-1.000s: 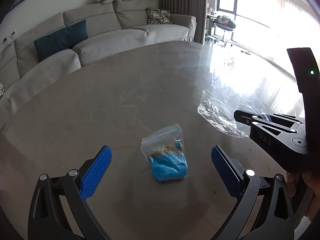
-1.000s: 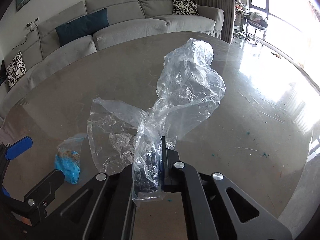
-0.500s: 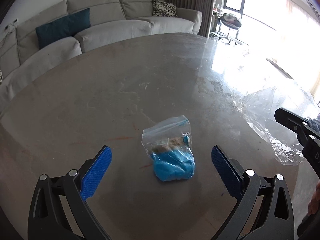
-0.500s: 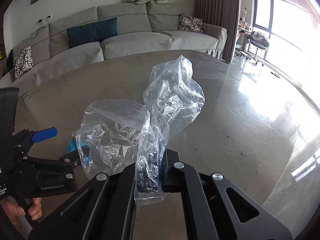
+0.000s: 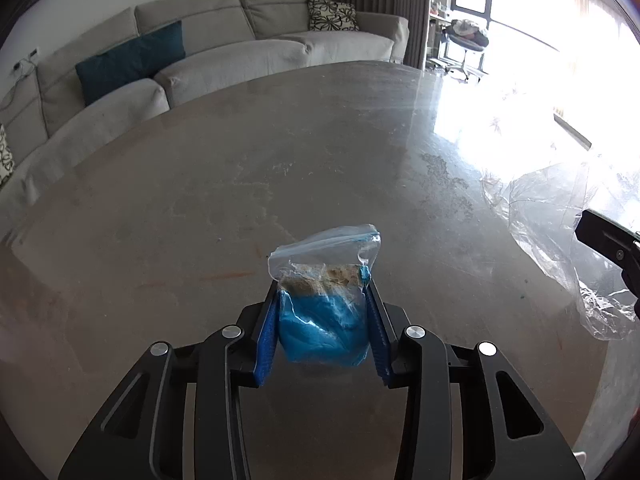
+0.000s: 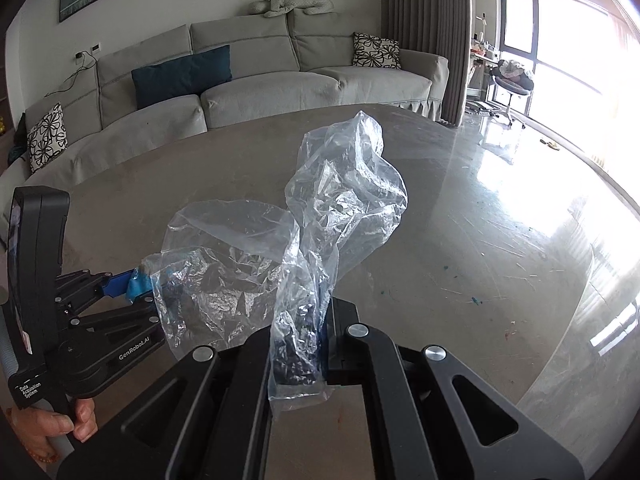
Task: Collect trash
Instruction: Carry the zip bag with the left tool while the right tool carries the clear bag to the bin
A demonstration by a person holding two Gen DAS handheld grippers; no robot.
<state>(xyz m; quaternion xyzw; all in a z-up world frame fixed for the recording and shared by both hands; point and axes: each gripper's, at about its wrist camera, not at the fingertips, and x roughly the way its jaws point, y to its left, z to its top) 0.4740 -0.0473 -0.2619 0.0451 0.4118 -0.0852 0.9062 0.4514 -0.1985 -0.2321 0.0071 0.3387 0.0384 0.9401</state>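
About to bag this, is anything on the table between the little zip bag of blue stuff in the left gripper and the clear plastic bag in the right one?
Nothing visible: only bare table lies between the zip bag and the clear plastic bag.

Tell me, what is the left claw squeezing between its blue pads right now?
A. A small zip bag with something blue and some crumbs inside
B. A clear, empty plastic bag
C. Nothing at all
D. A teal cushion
A: in the left wrist view the left claw has its blue pads pressed on both sides of the small zip bag, while the right claw holds the clear plastic bag.
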